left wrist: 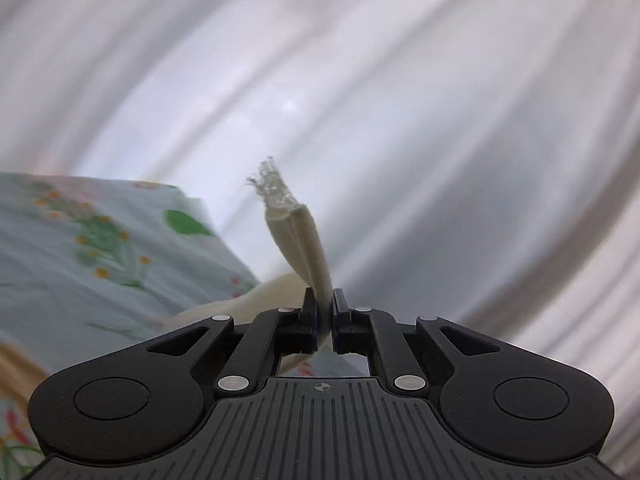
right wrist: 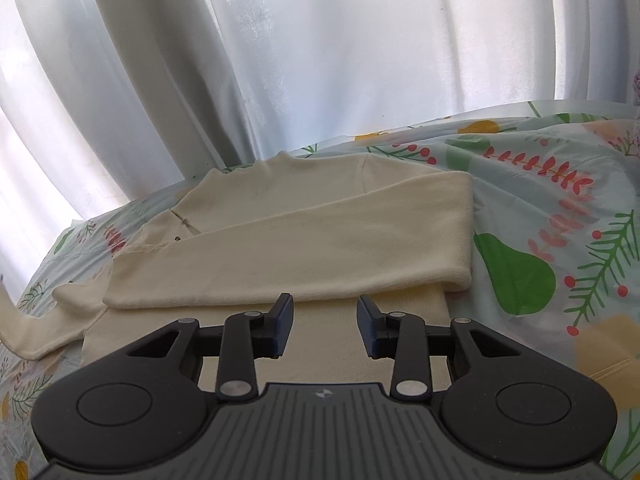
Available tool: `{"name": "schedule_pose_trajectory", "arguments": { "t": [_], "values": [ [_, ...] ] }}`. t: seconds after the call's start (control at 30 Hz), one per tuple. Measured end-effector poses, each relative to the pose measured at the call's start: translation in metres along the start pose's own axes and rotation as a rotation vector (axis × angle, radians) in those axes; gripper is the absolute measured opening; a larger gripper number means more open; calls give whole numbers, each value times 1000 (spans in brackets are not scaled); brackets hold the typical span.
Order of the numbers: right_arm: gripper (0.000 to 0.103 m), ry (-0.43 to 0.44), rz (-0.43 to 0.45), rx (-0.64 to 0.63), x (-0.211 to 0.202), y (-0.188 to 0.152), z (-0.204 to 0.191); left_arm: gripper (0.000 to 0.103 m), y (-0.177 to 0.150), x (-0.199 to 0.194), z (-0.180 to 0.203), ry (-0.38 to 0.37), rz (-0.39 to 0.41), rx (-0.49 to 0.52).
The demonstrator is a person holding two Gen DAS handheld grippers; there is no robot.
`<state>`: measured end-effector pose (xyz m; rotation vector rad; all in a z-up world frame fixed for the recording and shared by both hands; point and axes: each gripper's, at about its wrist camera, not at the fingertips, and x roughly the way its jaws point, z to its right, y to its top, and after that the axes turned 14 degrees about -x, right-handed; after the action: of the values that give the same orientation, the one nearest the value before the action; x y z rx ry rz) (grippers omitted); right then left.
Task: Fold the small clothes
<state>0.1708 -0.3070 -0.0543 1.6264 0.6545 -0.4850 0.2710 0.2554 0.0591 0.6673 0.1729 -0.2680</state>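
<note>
Two grippers | left gripper (left wrist: 325, 300) jaws clamp cream sleeve (left wrist: 298, 236) | right gripper (right wrist: 325, 312) jaws apart, tilted down

I saw a cream sweater (right wrist: 304, 224), plain and unpatterned, with one sleeve (right wrist: 280, 256) of the same cream across it. The cuff (left wrist: 298, 236) in my left gripper (left wrist: 324, 304) was the same cream, and a fringe of pale, almost translucent threads showed at its tip. The bedsheet (right wrist: 560, 208) was pale blue-green, printed with green pears, coral-red leafy sprigs, red berries on green fern-like branches, and yellow-orange shapes. The curtain (right wrist: 320, 48) was white and sheer. Both grippers were black, and the right gripper (right wrist: 326, 320) had dark blue pads.
</note>
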Motion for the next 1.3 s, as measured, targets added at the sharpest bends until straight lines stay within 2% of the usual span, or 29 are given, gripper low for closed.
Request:
{"name": "schedule_pose_trajectory", "arguments": {
  "t": [0.07,0.1,0.17,0.2,0.3,0.4,0.43,0.57,0.7,0.8,0.83,0.9,0.97,1.03,1.13,1.23,1.3],
  "values": [
    [34,4,10,3,-2,1,-1,11,-34,17,49,-123,-115,125],
    [34,10,13,4,-2,1,-2,16,-57,26,71,-173,-180,181],
    [34,15,15,1,-3,2,-3,56,-95,43,94,-225,-302,227],
    [34,20,14,-5,-3,2,-3,61,-112,50,98,-235,-357,240],
    [34,33,-5,-14,1,6,-1,58,-154,65,90,-172,-486,225],
    [34,97,-34,9,14,15,3,56,-175,71,60,-46,-568,154],
    [34,123,-48,15,21,20,3,56,-172,74,39,1,-577,143],
    [35,224,-96,8,58,40,-8,56,-163,69,5,155,-550,146],
    [35,357,-147,4,101,60,-31,56,-147,61,-11,224,-496,139],
    [35,404,-204,32,132,67,-47,56,-142,61,-15,253,-482,131],
    [35,393,-219,37,141,68,-52,56,-142,61,-16,259,-478,132],
    [33,393,-196,17,147,71,-62,56,-138,59,-19,270,-469,126],
    [4,369,-187,-36,148,73,-74,55,-136,64,-25,289,-466,111],
    [4,351,-157,-69,144,75,-79,55,-133,66,-28,305,-460,103],
    [3,298,-24,-63,114,82,-68,55,-127,70,-28,322,-443,116],
    [3,142,78,-8,78,86,-29,55,-124,75,-24,309,-437,126],
    [3,5,87,-3,60,78,-3,55,-126,82,-19,309,-434,147]
  ]
}}
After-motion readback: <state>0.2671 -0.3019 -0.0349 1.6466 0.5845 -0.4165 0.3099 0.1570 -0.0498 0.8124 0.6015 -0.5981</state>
